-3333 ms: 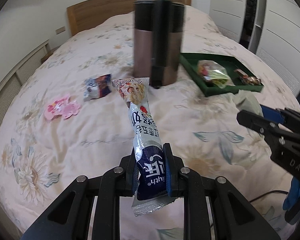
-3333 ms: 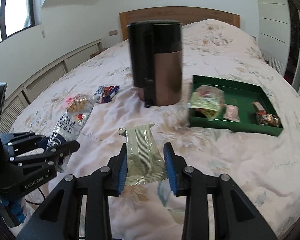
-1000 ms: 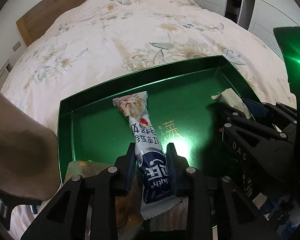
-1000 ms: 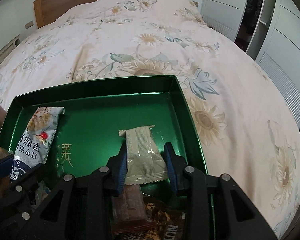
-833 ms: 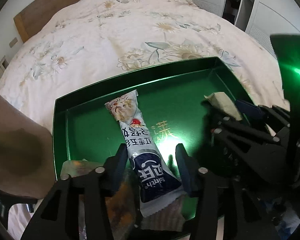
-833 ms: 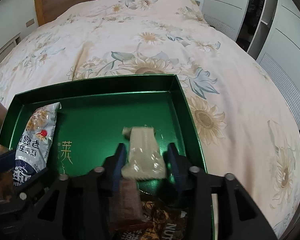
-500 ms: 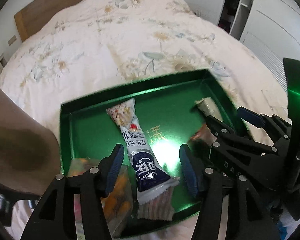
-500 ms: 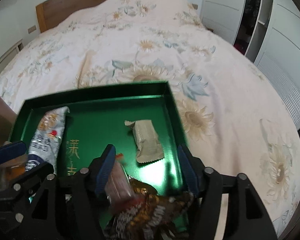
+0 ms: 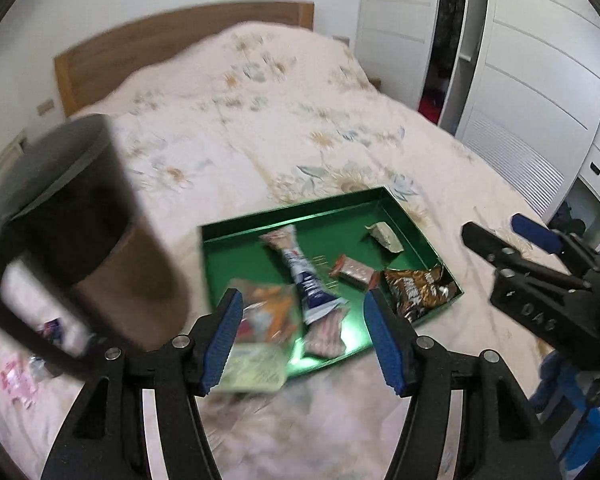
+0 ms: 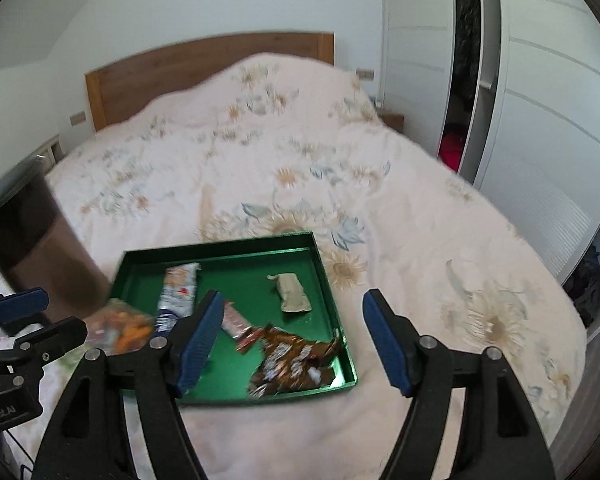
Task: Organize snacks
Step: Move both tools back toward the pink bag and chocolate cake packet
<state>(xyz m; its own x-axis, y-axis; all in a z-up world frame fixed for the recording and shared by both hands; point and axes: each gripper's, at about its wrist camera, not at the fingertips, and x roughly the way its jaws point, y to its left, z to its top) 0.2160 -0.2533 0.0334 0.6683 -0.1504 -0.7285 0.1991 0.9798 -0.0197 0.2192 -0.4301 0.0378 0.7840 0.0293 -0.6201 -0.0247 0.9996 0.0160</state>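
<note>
The snacks, among them the blue-and-white stick pack [image 9: 300,276] and beige bar [image 10: 294,292], lie inside the green tray [image 10: 220,250] on the bed [image 10: 420,220]. Both the left gripper [image 9: 303,336] and right gripper [image 10: 293,342], jaws just opened wide, hold nothing; a careless swing toward the leftover packets could knock the dark canister [image 9: 80,216] over

Green tray [image 10: 323,264] lies flat on the bed, holding six snacks: blue-white stick pack [image 10: 178,294] at left, beige bar [image 10: 294,292] far right, pink bar [image 10: 236,322], brown wrapper [image 10: 294,362] near right, orange bag [image 10: 126,326] over the near-left rim, and a pink wafer pack [image 9: 324,334] at the near edge.
</note>
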